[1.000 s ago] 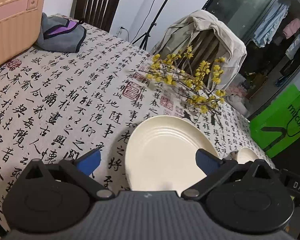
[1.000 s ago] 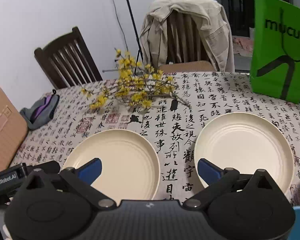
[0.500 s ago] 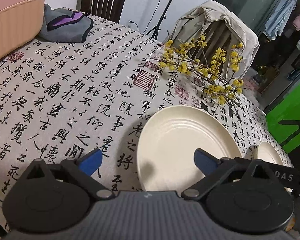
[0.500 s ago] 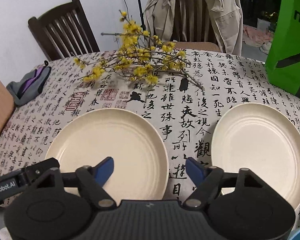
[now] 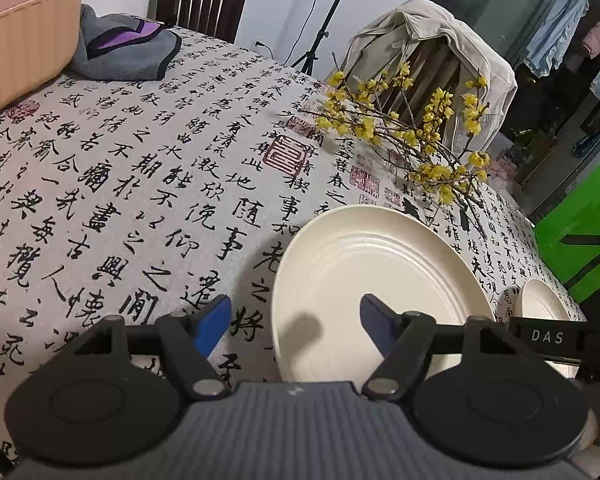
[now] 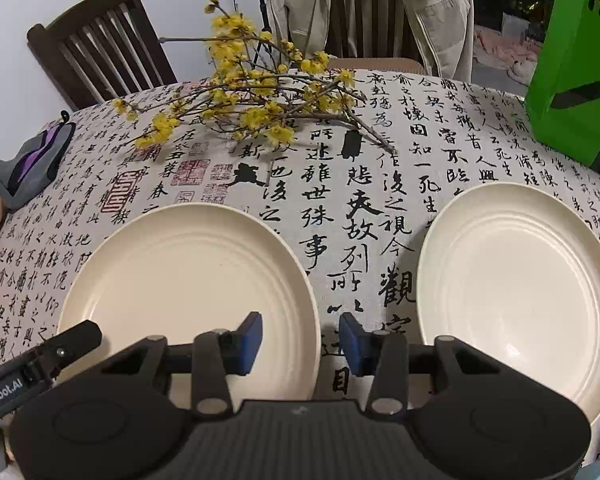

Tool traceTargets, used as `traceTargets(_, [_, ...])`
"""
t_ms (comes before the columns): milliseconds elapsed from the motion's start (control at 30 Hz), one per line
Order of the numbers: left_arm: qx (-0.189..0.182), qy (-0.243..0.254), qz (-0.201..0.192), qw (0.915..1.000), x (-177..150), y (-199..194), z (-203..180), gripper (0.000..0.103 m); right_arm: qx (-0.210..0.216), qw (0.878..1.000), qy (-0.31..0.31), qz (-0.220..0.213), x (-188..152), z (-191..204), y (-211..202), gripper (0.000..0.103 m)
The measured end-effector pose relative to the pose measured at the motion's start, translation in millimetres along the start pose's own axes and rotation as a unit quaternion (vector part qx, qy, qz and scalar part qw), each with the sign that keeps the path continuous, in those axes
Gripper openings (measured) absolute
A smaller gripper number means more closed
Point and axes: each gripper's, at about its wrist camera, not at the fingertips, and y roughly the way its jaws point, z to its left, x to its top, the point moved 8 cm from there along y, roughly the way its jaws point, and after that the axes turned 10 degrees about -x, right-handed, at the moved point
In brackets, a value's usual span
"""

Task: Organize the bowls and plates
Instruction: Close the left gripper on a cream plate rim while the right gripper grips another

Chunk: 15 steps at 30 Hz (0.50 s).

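Left wrist view gives me my left gripper [image 5: 296,324] closing, nothing pinched, its blue pads straddling the near-left rim of the left round cream ribbed plate [image 5: 380,280], whose near edge hides behind the gripper body. From the right wrist, my right gripper [image 6: 300,338] is closing too, straddling that plate's right rim, pads apart. The second cream plate [image 6: 516,280], right of it on the calligraphy tablecloth [image 6: 340,200], is cut off.

You see two cream ribbed round plates [image 6: 188,272] [image 6: 516,280], grey tablecloth [image 6: 380,152] with black calligraphy and red seals, yellow blossom branch [image 6: 256,92], green paper bag [image 6: 576,80], blue gripper pads [image 6: 250,342].
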Motion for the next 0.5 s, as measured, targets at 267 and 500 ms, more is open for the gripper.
traceTargets(267, [-0.01,0.001,0.0,1.0,-0.2,3.6,-0.1,0.049,0.004,1.0,0.004,0.007,0.0,-2.9,7.4,0.022])
traceTargets(500, [-0.016,-0.006,-0.001,0.9999,0.7,6.2,3.6,0.024,0.01,1.0,-0.002,0.0,-1.8,0.5,7.5,0.016])
